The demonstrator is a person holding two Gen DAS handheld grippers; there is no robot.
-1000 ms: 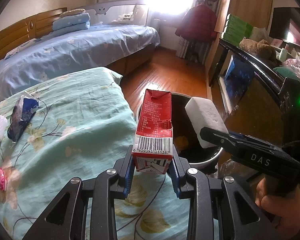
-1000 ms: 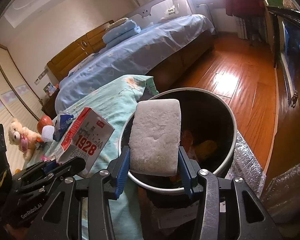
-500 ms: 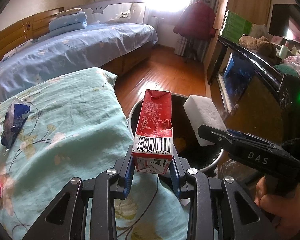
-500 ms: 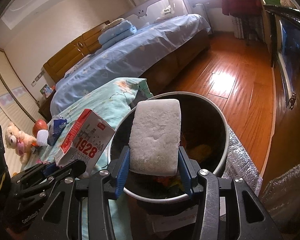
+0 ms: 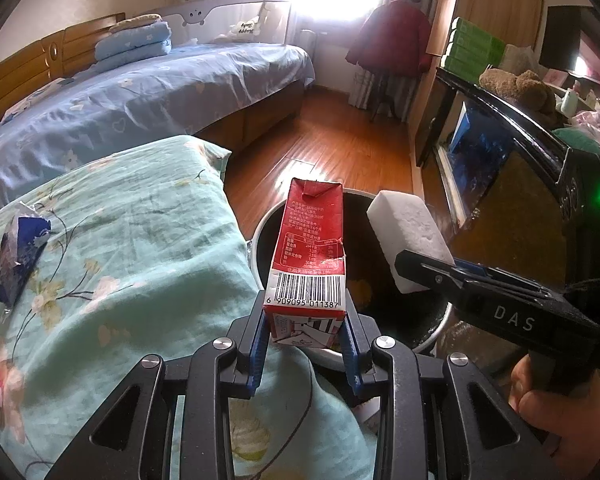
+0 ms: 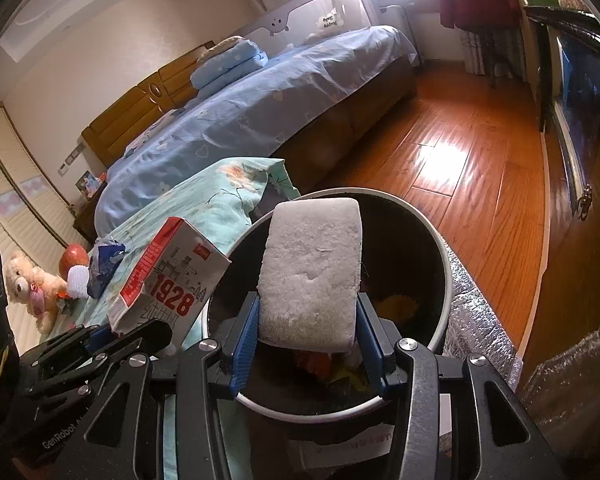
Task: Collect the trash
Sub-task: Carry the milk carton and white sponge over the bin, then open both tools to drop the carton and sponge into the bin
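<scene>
- The left tool (image 5: 305, 334) is clamped on the base of a red-and-white milk carton (image 5: 311, 252), held upright at the near rim of the round black trash bin (image 6: 440, 280).
- The right tool (image 6: 307, 344) is clamped on a white sponge block (image 6: 312, 276), poised over the bin's mouth.
- Scraps already lie in the bin's bottom; neither held piece is dropped yet.
- Left to collect, I judge: the crumpled blue wrapper (image 5: 18, 256) at nine o'clock on the floral quilt (image 5: 132, 240), with a white paper cup beside it.
- Room: a bedroom with a blue-sheeted bed (image 5: 140, 96) at eleven o'clock, wooden floor (image 5: 332, 136), bright window at twelve.
</scene>
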